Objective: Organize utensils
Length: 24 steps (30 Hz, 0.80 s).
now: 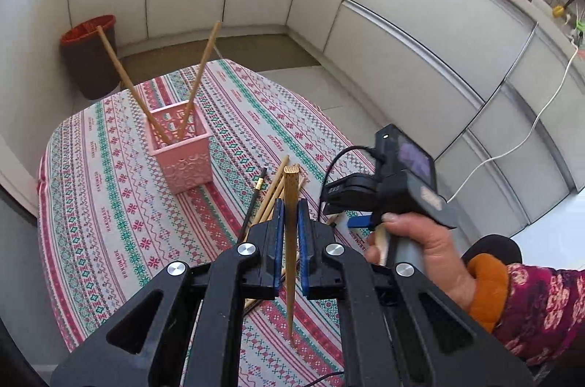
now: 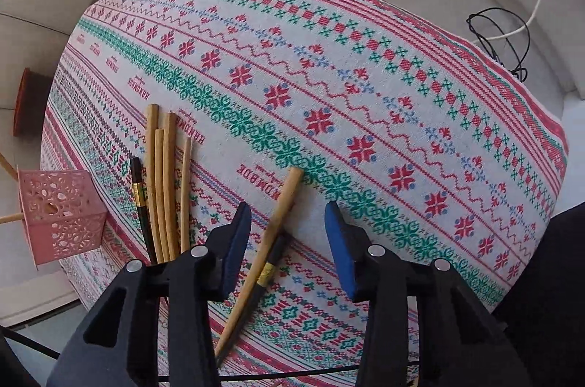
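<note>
One tan wooden chopstick (image 1: pixel 291 222) stands pinched upright in the left gripper (image 1: pixel 291 240); the right gripper (image 2: pixel 289 240), jaws wide and empty, hovers over a loose tan chopstick (image 2: pixel 270 240). Toward eleven o'clock, the pink perforated plastic holder (image 1: pixel 182 154) waits: approach high, tip down, releasing only inside its rim.

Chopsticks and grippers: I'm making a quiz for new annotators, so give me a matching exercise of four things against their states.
Things:
1. left gripper
2. right gripper
3. pink basket
4. black chopstick

States:
A. open above two crossed chopsticks
B. lying flat on the tablecloth beside the wooden ones
C. shut on a wooden chopstick
D. standing upright with two chopsticks leaning in it

Pairs: 1-C, 2-A, 3-D, 4-B
</note>
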### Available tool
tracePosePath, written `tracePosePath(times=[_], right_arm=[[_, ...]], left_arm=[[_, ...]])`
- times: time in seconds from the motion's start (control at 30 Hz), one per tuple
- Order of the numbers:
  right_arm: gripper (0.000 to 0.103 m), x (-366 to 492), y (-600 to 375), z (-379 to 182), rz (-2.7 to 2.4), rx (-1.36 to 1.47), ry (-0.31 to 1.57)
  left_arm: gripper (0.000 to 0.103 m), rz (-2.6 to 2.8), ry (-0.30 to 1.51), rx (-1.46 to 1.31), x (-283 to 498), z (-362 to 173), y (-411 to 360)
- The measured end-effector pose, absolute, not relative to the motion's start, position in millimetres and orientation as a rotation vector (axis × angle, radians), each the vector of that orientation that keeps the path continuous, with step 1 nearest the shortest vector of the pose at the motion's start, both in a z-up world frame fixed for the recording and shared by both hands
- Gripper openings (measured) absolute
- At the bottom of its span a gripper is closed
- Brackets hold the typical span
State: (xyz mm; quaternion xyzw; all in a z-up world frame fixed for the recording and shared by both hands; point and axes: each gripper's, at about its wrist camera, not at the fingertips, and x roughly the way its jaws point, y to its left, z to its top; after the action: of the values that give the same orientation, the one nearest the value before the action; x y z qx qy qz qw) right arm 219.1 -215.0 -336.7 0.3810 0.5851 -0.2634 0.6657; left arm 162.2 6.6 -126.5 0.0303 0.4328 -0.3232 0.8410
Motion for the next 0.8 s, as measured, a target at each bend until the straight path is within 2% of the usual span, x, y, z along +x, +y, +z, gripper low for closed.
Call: tracePosePath(times=[0.07, 0.1, 0.2, 0.4, 0.8], right_arm=[[0.026, 226, -200, -337, -0.634, 0.801, 1.329], [0.015, 230, -195, -337, -0.635, 0.779, 1.324], [0.011, 230, -193, -336, -0.645, 0.789, 1.293], [0.008, 213, -217, -326, -0.548, 0.899, 1.194], [0.008, 157, -232, -215, -0.226, 0.753, 0.922]], left_arm=[[0.006, -0.685, 0.907, 0.039, 162, -123, 17], [0.006, -0.683, 0.904, 0.029, 162, -121, 22], [0.006, -0.675, 0.899, 0.012, 160, -117, 34], [0.006, -0.645, 0.856, 0.002, 144, -101, 52], [0.006, -0.575, 0.755, -0.035, 124, -61, 51]])
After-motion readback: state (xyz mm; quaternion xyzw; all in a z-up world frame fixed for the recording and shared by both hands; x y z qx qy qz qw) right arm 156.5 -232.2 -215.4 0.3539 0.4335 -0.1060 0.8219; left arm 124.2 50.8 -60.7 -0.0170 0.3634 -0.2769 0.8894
